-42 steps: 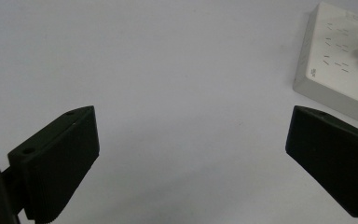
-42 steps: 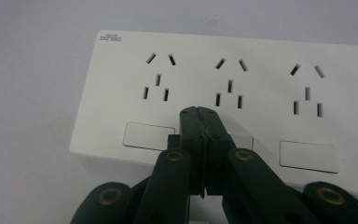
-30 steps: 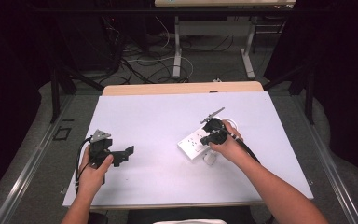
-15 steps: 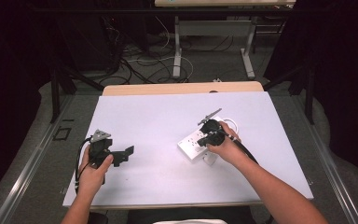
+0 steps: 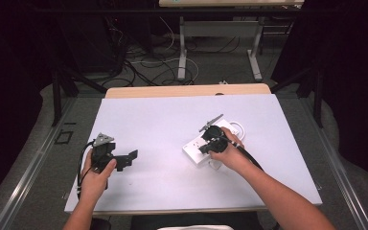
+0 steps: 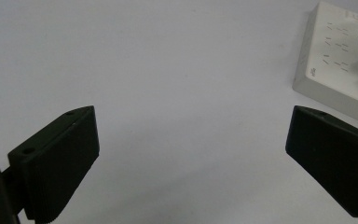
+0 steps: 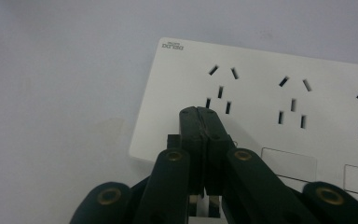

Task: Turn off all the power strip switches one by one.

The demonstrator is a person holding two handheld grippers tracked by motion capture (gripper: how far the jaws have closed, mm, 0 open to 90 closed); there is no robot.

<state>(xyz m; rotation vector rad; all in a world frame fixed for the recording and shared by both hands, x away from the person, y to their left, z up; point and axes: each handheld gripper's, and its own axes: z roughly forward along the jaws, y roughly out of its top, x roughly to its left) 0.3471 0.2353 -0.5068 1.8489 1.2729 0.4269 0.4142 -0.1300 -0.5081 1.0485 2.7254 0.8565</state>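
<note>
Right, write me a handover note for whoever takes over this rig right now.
Left gripper: fingers open, nothing between them, resting low on the white table, apart from the work.
Right gripper: fingers shut together, tips over the white power strip, just below its end group of socket slots. Nothing visibly held; a small white part sits low behind the tips, unclear what.
Power strip lies flat right of the table's centre, with its white cord looped behind it.
Done: right gripper brought onto the strip.
Left: probably pressing or working that socket end; confirm before moving.
</note>
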